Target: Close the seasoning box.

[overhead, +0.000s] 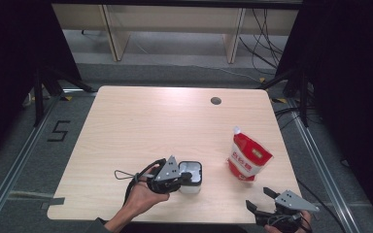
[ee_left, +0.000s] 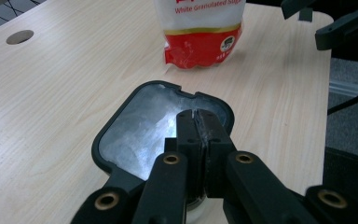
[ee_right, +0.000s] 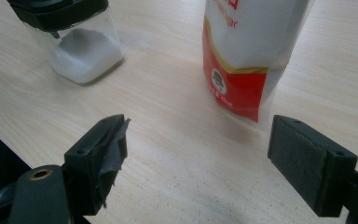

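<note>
Left gripper, carried in a person's left hand, is hanging over the open mouth of a small clear container near the front edge of the pale wooden table, its two black jaws clenched flat against each other with nothing visible between them. From the left gripper view those pressed pads are sitting just above the container's black rounded-square rim, and white granules are glinting inside. Seen from the right gripper view, the container is showing clear walls beneath a black top, with a mound of white sugar heaped against one side. Off to the right, well apart from it, a red-and-white pouch of white granulated sugar is lying back on the table, its white spout corner pointing toward the far side; the lettering on its front is showing in the left gripper view and a small round emblem on its red band in the right gripper view. Right gripper is waiting at the near right corner of the table, jaws spread wide and gripping nothing, the pouch standing beyond its pads
</note>
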Available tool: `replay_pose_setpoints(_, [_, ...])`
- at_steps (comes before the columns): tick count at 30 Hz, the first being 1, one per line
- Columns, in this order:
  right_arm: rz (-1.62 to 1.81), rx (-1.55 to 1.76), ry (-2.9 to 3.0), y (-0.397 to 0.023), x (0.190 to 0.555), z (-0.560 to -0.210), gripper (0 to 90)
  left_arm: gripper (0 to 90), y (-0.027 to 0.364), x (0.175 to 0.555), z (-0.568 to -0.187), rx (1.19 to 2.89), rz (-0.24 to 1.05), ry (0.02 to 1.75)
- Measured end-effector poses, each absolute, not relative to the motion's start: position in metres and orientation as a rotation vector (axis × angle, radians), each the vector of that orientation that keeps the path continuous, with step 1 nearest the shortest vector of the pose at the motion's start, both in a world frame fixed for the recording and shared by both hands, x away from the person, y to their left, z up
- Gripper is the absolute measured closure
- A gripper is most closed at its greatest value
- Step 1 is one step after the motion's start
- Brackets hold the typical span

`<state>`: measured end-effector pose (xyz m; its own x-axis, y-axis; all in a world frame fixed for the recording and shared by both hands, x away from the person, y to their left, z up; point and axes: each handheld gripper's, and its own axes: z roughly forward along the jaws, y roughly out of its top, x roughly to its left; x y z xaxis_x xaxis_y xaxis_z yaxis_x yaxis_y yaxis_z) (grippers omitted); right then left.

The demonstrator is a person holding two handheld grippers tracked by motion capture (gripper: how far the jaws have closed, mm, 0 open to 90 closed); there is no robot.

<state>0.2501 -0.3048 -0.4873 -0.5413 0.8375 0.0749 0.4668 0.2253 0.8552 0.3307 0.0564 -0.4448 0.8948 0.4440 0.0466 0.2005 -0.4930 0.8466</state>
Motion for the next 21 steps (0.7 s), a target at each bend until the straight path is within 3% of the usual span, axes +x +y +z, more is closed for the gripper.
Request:
replay_pose_setpoints(16, [1.249, 1.242, 2.109, -0.3022, 0.2481, -0.4878, 20.6, 88.2, 0.0549, 0.3294, -0.4457, 2.087, 0.316, 0.473])
replay_pose_setpoints(21, [1.257, 1.246, 2.107, -0.3019, 0.2479, -0.4875, 20.6, 79.4, 0.0580, 0.3314, -0.4449, 2.077, 0.304, 0.486])
